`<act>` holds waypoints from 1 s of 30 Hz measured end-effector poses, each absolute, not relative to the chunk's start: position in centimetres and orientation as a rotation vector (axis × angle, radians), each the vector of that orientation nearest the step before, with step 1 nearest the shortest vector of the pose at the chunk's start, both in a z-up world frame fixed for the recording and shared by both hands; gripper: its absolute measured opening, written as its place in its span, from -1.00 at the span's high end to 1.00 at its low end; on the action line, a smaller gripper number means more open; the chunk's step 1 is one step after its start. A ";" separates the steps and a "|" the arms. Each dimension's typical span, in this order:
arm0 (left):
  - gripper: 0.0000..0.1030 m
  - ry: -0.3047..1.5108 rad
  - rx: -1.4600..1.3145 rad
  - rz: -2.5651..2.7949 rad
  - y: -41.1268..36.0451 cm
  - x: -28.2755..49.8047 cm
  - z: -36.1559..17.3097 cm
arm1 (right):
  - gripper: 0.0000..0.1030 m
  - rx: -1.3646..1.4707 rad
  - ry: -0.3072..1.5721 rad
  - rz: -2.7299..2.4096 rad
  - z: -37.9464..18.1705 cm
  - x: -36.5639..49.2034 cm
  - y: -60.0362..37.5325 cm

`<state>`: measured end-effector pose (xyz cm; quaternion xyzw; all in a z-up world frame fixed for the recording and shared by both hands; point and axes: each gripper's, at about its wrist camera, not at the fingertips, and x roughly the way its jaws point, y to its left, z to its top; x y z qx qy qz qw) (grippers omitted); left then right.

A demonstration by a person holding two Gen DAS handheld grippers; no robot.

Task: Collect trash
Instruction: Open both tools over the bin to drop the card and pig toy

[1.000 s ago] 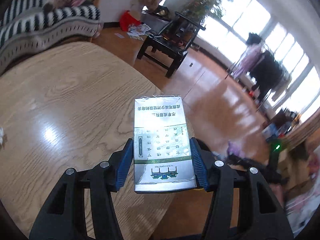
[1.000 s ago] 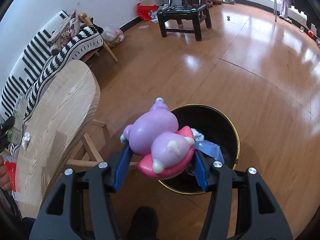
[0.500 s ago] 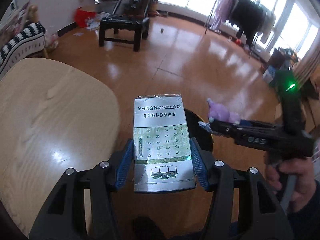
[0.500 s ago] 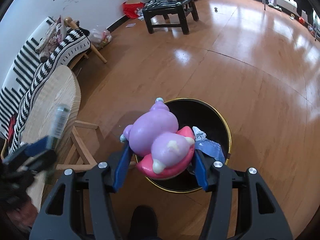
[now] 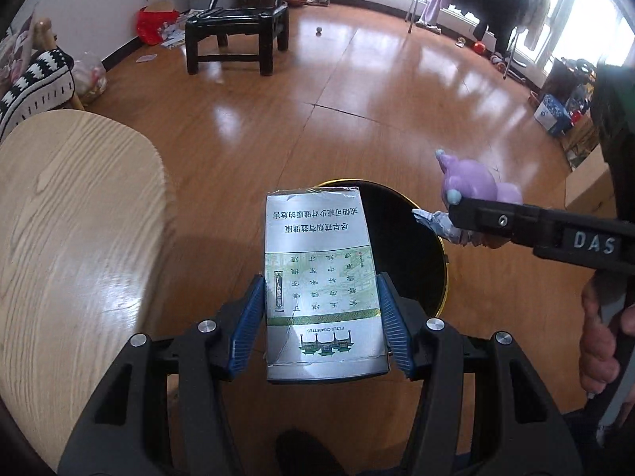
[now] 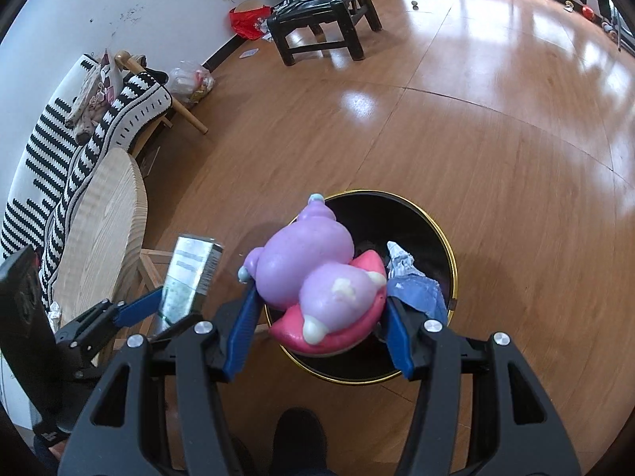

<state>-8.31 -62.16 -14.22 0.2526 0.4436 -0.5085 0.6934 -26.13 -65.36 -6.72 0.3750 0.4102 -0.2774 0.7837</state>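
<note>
Currently both hand-held grippers hang over the bin area, each clamped on one item.

Left hand-held gripper point(image 5: 321, 325): blue pads press both long edges of a silver-and-green cigarette pack point(image 5: 319, 277), held flat, printed face up, its far end sticking out ahead of the fingertips. Far end of the pack overlaps the near-left rim of the black trash bin point(image 5: 432, 277) with the gold rim, which stands on the wooden floor point(image 5: 357, 119) just ahead of and below this gripper. Light wood table point(image 5: 75, 238) sits directly to its left.

Right hand-held gripper point(image 6: 319, 319): jaws closed on a purple and pink plush toy point(image 6: 317, 277), squeezed from both sides, the purple body poking forward past the fingertips. Toy sits above the near-left part of the bin opening point(image 6: 420, 230). Crumpled blue-white wrapper point(image 6: 412, 281) shows right beside the right finger, against the bin's dark inside; can't tell whether it is pinched or lying in the bin.

From the left view, the right hand-held gripper comes in from the right, toy at its tip over the bin's right rim, a bare hand point(image 5: 599, 341) on its handle. From the right view, the left hand-held gripper with the pack is just to the left, short of the bin rim.

Farther ahead: black wooden chair point(image 5: 234, 35), red bag point(image 5: 152, 23) by the wall. Striped black-and-white blanket point(image 6: 59, 150) beyond the table.
</note>
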 end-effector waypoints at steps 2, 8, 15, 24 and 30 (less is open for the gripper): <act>-0.08 0.985 0.574 -1.141 -62.5 -8.4 -14.6 | -0.15 0.810 0.878 -0.603 -6.7 -26.2 -65.0; -0.51 0.959 0.605 -1.151 -63.0 -9.2 -15.4 | -0.47 0.825 0.836 -0.616 -6.3 -26.5 -64.9; -0.65 0.927 0.600 -1.163 -62.3 -9.6 -14.7 | -0.50 0.811 0.824 -0.622 -6.0 -26.6 -64.7; -0.72 0.897 0.566 -1.181 -60.4 -9.5 -12.4 | -0.57 0.758 0.814 -0.648 -4.6 -26.6 -63.7; -0.78 0.816 0.547 -1.176 -56.8 -8.8 -8.5 | -0.59 0.650 0.821 -0.666 -2.9 -25.3 -61.8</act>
